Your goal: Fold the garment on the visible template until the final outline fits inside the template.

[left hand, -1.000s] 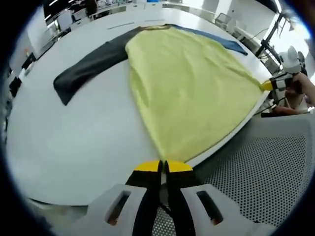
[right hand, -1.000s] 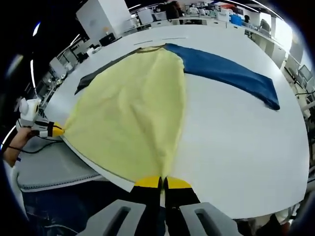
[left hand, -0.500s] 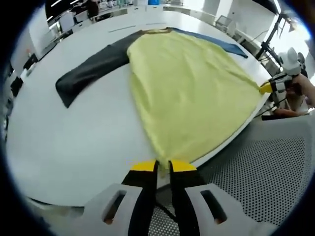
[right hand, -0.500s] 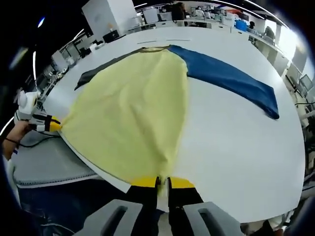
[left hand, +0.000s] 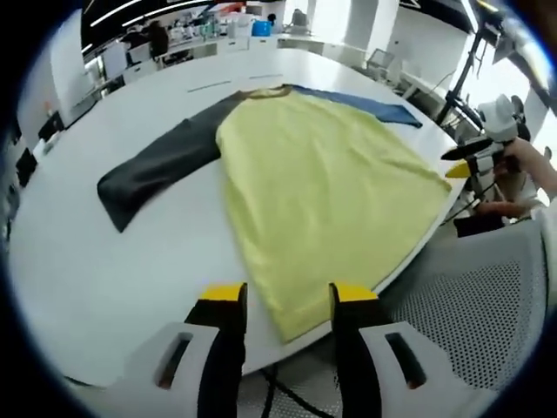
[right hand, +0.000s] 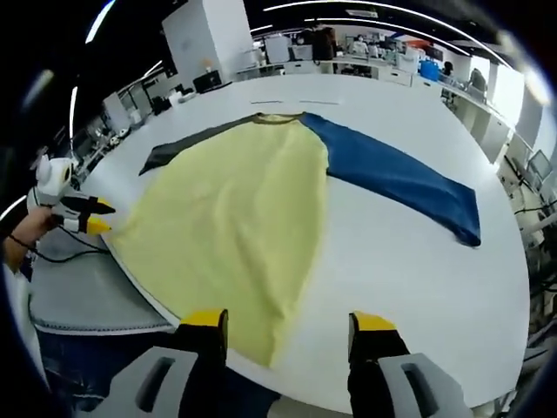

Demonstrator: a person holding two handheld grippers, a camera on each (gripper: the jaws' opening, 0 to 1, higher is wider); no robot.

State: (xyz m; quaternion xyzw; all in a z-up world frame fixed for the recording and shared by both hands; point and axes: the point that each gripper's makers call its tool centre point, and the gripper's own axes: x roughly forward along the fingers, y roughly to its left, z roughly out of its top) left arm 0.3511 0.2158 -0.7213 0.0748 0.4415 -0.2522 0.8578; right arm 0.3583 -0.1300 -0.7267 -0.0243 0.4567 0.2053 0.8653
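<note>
Yellow garment [left hand: 322, 174], black sleeve [left hand: 157, 165], blue sleeve [right hand: 392, 174]

Yellow garment [left hand: 322, 178] flat on table (sleeves spread: dark, blue)

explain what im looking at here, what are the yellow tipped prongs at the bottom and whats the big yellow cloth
No robot arm here: a person holds a two-jaw gripper in each hand, and each gripper carries a fisheye camera looking forward along its own jaws. The yellow-tipped prongs at the bottom are those jaws.

In the left gripper view, the left gripper is open, holding nothing. In the right gripper view, the right gripper is open and empty too. Each view also catches the other gripper at its side, held in the person's hand.

The cloth is a shirt lying flat on a white table: a yellow body, a dark grey sleeve and a blue sleeve. Its bottom hem lies at the table edge nearest the grippers.
</note>
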